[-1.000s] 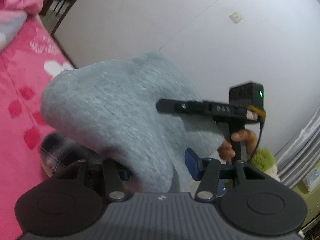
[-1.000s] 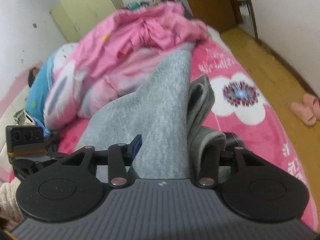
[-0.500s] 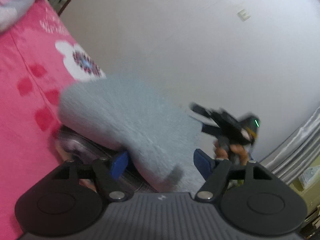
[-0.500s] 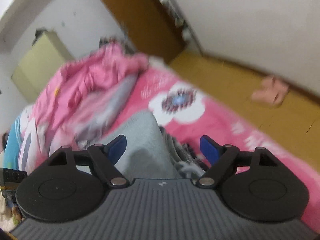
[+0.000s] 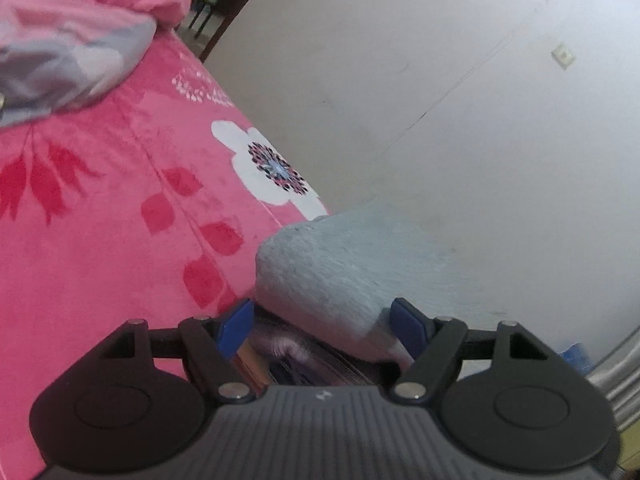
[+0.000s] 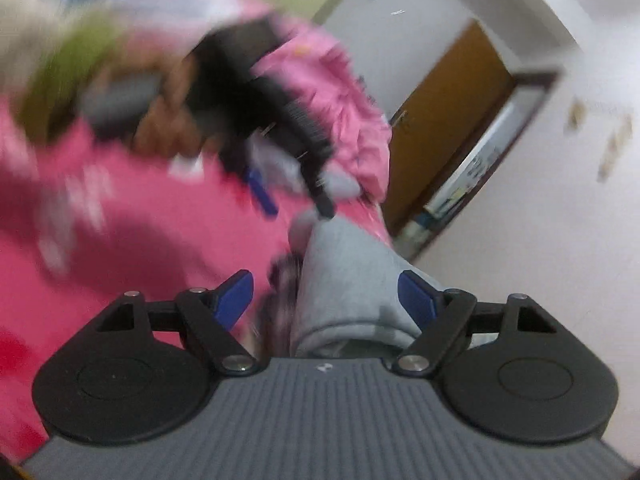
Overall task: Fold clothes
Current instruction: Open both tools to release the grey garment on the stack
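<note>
A folded grey knit garment (image 5: pixel 340 264) lies at the bed's edge on top of a plaid garment (image 5: pixel 288 356). My left gripper (image 5: pixel 322 328) is open, its blue pads (image 5: pixel 236 330) wide apart just in front of the fold and gripping nothing. In the right wrist view the same grey garment (image 6: pixel 348 280) sits between the spread pads of my open right gripper (image 6: pixel 326 300), with the plaid garment (image 6: pixel 284 276) showing at its left. The left gripper (image 6: pixel 298 208) appears blurred above the garment, held by a hand (image 6: pixel 160 120).
A pink flowered blanket (image 5: pixel 120 208) covers the bed. A heap of pink and grey clothes (image 5: pixel 72 40) lies at the far end. A white wall (image 5: pixel 480 120) runs alongside the bed, and a brown door (image 6: pixel 440 128) stands beyond it.
Both grippers have opened and let go of the grey garment. It has dropped from the air onto the plaid garment, and the right view has swung round.
</note>
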Demonstrator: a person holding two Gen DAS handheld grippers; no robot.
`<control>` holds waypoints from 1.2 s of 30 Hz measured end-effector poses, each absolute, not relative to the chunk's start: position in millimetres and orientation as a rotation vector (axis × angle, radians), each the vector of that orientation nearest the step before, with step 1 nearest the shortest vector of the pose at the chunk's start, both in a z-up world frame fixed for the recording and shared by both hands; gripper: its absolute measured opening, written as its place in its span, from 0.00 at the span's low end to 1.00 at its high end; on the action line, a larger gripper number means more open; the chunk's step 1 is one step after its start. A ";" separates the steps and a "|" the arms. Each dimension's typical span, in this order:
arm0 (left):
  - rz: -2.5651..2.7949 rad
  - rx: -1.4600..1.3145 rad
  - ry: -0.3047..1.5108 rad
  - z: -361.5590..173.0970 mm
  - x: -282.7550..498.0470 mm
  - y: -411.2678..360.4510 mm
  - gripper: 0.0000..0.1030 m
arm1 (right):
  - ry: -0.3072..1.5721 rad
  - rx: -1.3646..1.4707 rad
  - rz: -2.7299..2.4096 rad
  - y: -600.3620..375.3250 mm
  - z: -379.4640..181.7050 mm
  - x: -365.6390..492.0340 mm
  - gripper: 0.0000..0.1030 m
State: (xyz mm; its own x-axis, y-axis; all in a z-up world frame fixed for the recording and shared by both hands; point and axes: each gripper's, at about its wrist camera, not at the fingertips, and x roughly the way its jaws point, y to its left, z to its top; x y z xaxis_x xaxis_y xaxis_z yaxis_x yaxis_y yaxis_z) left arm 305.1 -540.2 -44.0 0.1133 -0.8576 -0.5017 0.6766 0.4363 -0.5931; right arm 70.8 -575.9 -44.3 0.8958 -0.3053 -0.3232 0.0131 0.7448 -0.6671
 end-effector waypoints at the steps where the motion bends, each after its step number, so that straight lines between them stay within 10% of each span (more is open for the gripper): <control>1: -1.145 -0.214 0.896 -43.7 301.5 -543.0 0.71 | 0.456 -0.773 -0.229 -576.8 -51.8 77.6 0.47; 5: -1.177 -0.106 0.824 -42.4 285.9 -552.0 0.67 | 0.458 -0.638 -0.276 -594.8 -34.5 71.3 0.31; 12: -1.205 0.024 0.718 -45.4 263.9 -560.2 0.69 | 0.538 -0.598 -0.244 -594.2 -51.3 62.7 0.33; 22: -1.174 0.037 0.703 -44.4 258.3 -562.3 0.69 | 0.147 -0.257 -0.284 -676.8 88.3 74.4 0.40; 28: -1.184 0.033 0.695 -46.9 258.0 -561.7 0.69 | 0.370 0.093 -0.464 -768.6 -9.6 91.0 0.15; 36: -1.159 0.019 0.764 -40.6 258.9 -560.5 0.70 | 0.173 0.517 -0.514 -772.7 -57.3 -3.9 0.19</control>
State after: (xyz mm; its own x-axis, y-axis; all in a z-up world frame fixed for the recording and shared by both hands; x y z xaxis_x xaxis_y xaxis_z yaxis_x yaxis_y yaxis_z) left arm 258.9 -560.5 -40.6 0.1820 -0.8148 -0.5504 0.8273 0.4295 -0.3621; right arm -3.9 -772.7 -57.3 0.8597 -0.4246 -0.2839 0.5099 0.7466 0.4274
